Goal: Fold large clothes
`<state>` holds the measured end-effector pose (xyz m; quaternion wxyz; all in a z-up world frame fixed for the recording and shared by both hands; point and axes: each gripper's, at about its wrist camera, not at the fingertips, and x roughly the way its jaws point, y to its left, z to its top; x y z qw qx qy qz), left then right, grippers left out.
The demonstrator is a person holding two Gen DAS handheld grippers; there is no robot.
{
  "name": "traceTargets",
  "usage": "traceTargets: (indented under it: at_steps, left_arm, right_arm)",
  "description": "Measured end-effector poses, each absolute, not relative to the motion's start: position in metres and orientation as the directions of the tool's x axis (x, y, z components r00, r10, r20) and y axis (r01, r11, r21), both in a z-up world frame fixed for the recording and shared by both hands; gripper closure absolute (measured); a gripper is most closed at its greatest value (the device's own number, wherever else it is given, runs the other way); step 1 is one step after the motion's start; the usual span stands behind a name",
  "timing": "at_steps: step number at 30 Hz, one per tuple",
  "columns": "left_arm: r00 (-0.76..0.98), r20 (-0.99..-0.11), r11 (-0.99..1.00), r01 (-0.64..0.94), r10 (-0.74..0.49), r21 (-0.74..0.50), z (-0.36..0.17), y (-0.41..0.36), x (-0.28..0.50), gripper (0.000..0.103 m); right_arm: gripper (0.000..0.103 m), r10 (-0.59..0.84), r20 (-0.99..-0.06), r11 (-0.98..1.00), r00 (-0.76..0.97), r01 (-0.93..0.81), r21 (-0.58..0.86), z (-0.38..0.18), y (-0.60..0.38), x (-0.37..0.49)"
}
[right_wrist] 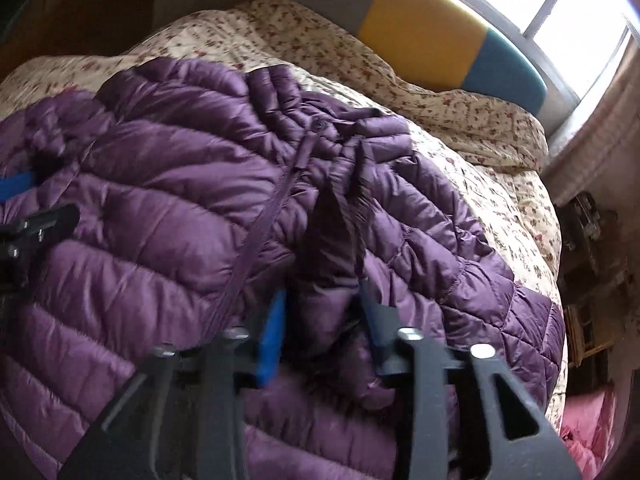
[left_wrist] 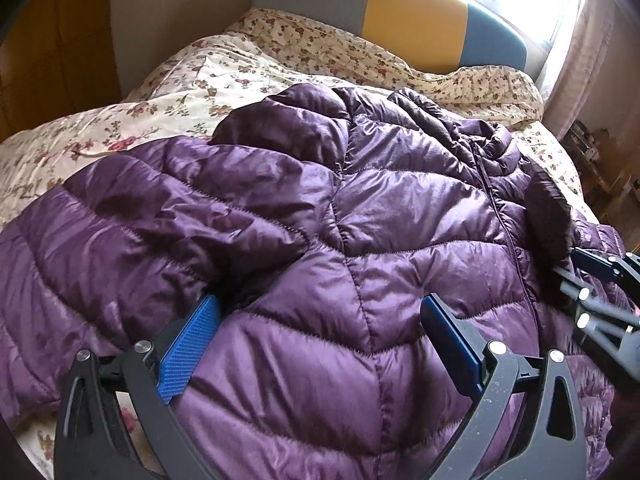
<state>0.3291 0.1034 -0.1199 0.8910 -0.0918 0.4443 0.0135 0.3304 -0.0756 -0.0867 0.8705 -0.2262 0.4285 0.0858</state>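
Nearest the left wrist camera, the left gripper [left_wrist: 320, 340] stands with its blue-padded fingers [left_wrist: 188, 354] spread wide over the lower front panel of the purple quilted puffer jacket [left_wrist: 360, 240]. Nothing is held between them; the fabric bulges up into the gap, and contact cannot be confirmed.

Nearest the right wrist camera, the right gripper [right_wrist: 324, 332] is clenched on a raised fold of the same jacket [right_wrist: 160, 200], to the right of the front zipper [right_wrist: 256, 240]. A ridge of quilted material stands between the two blue pads [right_wrist: 272, 336]. The view is motion-blurred, so the exact layer gripped cannot be determined.

Farther out, the jacket lies front side up and zipped, spread across the cream floral bed cover [left_wrist: 180, 76]. One sleeve [left_wrist: 140, 220] extends to the left in the left wrist view. The collar [left_wrist: 500, 140] points toward the grey, yellow and blue padded headboard [left_wrist: 416, 12].

Judged status: the task is at an early stage. The garment is laid out but not flat; deep wrinkles remain across the chest. The left-side sleeve is not folded in, and no lengthwise or crosswise fold of the body is visible. The right-hand grasp suggests the first side fold is beginning. Remaining work: both side folds, sleeves and final halving.
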Motion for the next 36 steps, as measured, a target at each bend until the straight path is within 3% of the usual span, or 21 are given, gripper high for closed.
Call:
traceTargets:
  at_steps: [5, 12, 23, 28, 30, 32, 33, 36]
  left_arm:
    - [0.608, -0.791, 0.981, -0.106, -0.067, -0.165, -0.11, 0.106, 0.321, 0.003]
    - [0.606, -0.782, 0.969, -0.07, -0.146, -0.235, -0.097, 0.096, 0.319, 0.004]
    - [0.582, -0.773, 0.96, 0.045, -0.251, -0.278, -0.089, 0.033, 0.332, 0.004]
    - [0.543, -0.784, 0.948, 0.078, -0.301, -0.31, -0.093, 0.008, 0.347, 0.022]
    - [0.525, -0.791, 0.945, 0.098, -0.315, -0.312, -0.097, -0.002, 0.353, 0.036]
    - [0.517, -0.794, 0.945, 0.115, -0.32, -0.306, -0.099, -0.011, 0.357, 0.039]
    - [0.515, -0.792, 0.943, 0.128, -0.328, -0.307, -0.1, -0.015, 0.359, 0.053]
    - [0.501, -0.793, 0.937, 0.149, -0.346, -0.315, -0.105, -0.025, 0.366, 0.062]
  right_arm:
    - [0.021, -0.065, -0.758, 0.869, 0.65, -0.337, -0.363, -0.08, -0.079, 0.312]
    - [0.006, -0.099, -0.75, 0.887, 0.654, -0.283, -0.364, -0.075, -0.109, 0.287]
    - [0.004, -0.229, -0.763, 0.943, 0.605, -0.058, -0.329, -0.077, -0.18, 0.288]
    - [0.003, -0.244, -0.76, 0.946, 0.603, -0.026, -0.324, -0.077, -0.189, 0.291]
    - [0.003, -0.248, -0.757, 0.946, 0.605, -0.017, -0.324, -0.078, -0.191, 0.292]
    - [0.003, -0.254, -0.754, 0.946, 0.605, -0.007, -0.324, -0.079, -0.193, 0.293]
    - [0.003, -0.251, -0.756, 0.948, 0.605, -0.006, -0.319, -0.079, -0.194, 0.294]
    - [0.003, -0.248, -0.756, 0.95, 0.605, -0.002, -0.313, -0.08, -0.196, 0.298]
